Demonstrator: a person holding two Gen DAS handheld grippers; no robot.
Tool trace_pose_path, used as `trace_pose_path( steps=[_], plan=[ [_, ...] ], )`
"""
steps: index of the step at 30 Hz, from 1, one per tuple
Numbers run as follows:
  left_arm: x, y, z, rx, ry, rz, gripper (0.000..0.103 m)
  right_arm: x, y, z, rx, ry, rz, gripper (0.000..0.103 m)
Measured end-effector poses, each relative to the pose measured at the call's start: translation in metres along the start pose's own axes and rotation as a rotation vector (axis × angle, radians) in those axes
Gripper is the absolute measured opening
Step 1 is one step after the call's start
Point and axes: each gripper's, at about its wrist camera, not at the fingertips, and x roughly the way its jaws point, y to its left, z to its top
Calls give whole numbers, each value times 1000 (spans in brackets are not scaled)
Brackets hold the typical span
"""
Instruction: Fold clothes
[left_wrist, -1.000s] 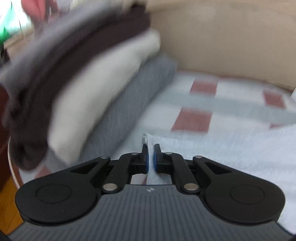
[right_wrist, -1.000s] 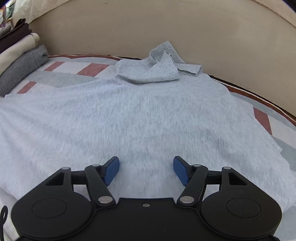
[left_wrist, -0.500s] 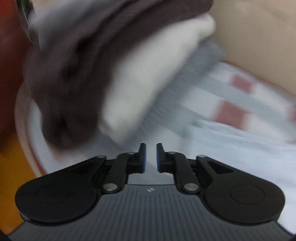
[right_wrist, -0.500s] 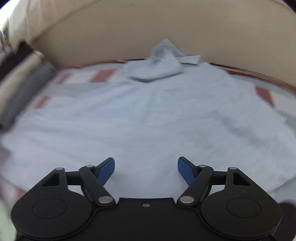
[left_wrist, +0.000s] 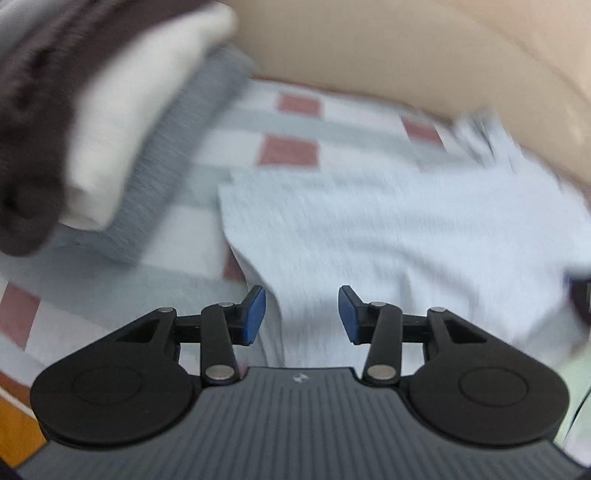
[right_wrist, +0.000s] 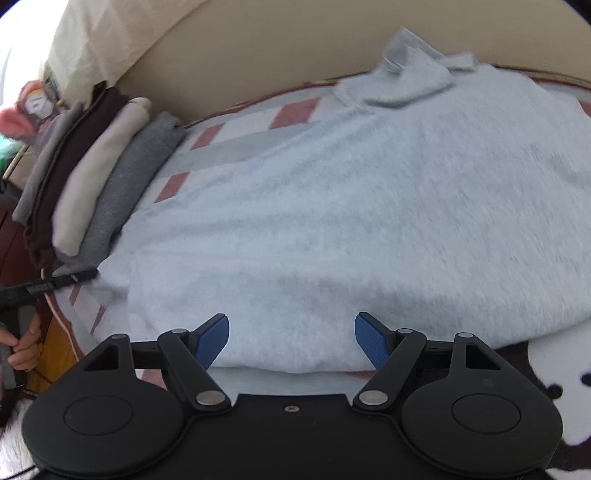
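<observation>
A pale blue garment (right_wrist: 351, 206) lies spread flat on a checked blanket (right_wrist: 236, 147), with a sleeve (right_wrist: 402, 77) folded over at its far edge. It also shows in the left wrist view (left_wrist: 406, 229). My left gripper (left_wrist: 302, 314) is open and empty, just above the garment's near left edge. My right gripper (right_wrist: 291, 339) is open and empty over the garment's near hem. The left gripper's tip (right_wrist: 77, 275) shows at the garment's left corner in the right wrist view.
A stack of folded clothes (right_wrist: 92, 184), grey, cream, dark brown and light grey, sits at the blanket's left edge; it also shows in the left wrist view (left_wrist: 110, 122). A beige padded wall (right_wrist: 258, 48) runs behind. A black-and-white panda-print cloth (right_wrist: 546, 380) lies at the near right.
My left gripper let go of the garment's corner, opened wide and swung right to face the garment. My right gripper pulled back and turned left, staying open.
</observation>
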Motion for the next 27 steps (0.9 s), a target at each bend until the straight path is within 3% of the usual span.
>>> trace_pose_path(
  steps=[2, 5, 7, 10, 14, 19, 22, 27],
  plan=[
    [2, -5, -12, 63, 44, -26, 43, -2, 3, -1, -41, -4, -18, 79],
    [6, -10, -16, 68, 60, -21, 43, -2, -3, -1, -47, -1, -45, 79],
    [9, -12, -16, 65, 51, 2, 51, -3, -10, -1, -23, 4, -53, 79],
    [10, -7, -15, 24, -22, 82, 53, -5, -17, -1, -4, 3, -59, 79],
    [17, 5, -13, 15, -77, 28, 53, -8, -16, -2, -37, 3, -72, 79],
    [18, -11, -8, 103, -207, 29, 53, -7, -18, -5, -42, 13, -87, 79],
    [27, -24, 3, 132, -161, -44, 51, -7, -19, -5, -35, 16, -92, 79],
    [49, -28, 10, 85, -74, -126, 48, -7, -21, -7, -31, 23, -98, 79]
  ],
)
